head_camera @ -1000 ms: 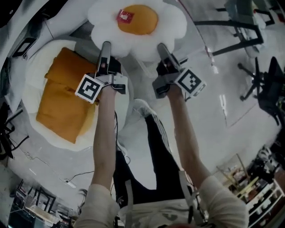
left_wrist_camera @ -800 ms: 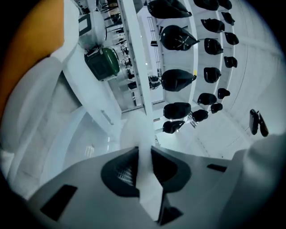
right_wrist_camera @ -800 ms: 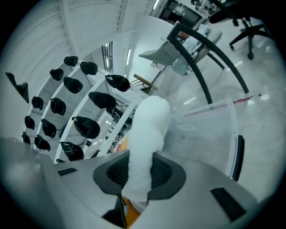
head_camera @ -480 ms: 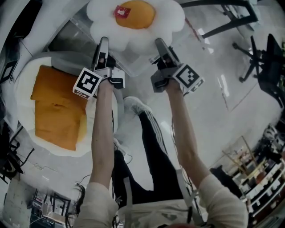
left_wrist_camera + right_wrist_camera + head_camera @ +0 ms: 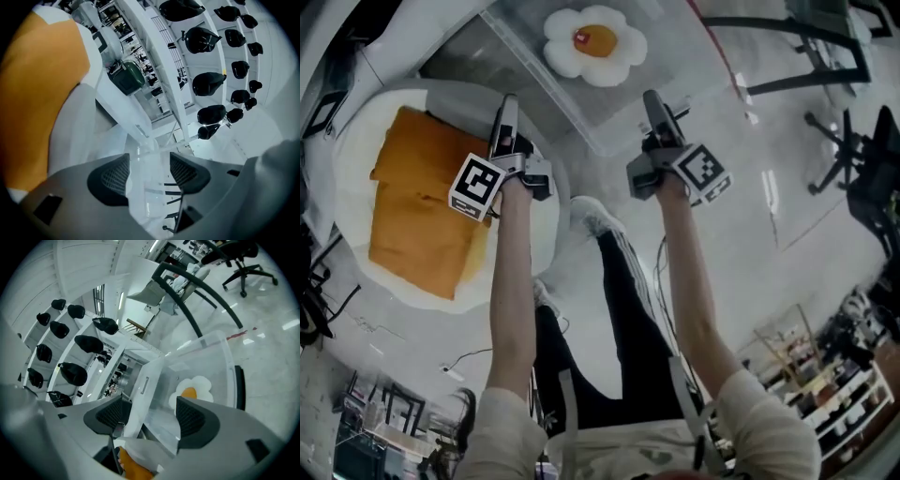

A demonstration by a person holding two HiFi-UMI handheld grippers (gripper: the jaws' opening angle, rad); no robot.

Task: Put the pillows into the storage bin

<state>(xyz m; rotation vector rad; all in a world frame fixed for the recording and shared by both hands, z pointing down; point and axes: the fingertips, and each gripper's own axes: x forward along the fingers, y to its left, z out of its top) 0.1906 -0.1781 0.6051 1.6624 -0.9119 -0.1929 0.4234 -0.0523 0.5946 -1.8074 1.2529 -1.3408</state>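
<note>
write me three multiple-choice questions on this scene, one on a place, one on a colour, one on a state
1. Where is the egg pillow?
A. inside the clear bin
B. on an office chair
C. held in a claw

2. What colour is the middle of the big pillow outside the bin?
A. green
B. orange
C. black

3. How do the right claw's jaws stand?
A. shut on the egg pillow
B. shut on nothing
C. apart and empty

Answers:
1 A, the head view shows it lying within the clear walls.
2 B, an orange patch sits inside a white border.
3 C, the right gripper view shows jaws that have just been opening, with nothing between them.
</note>
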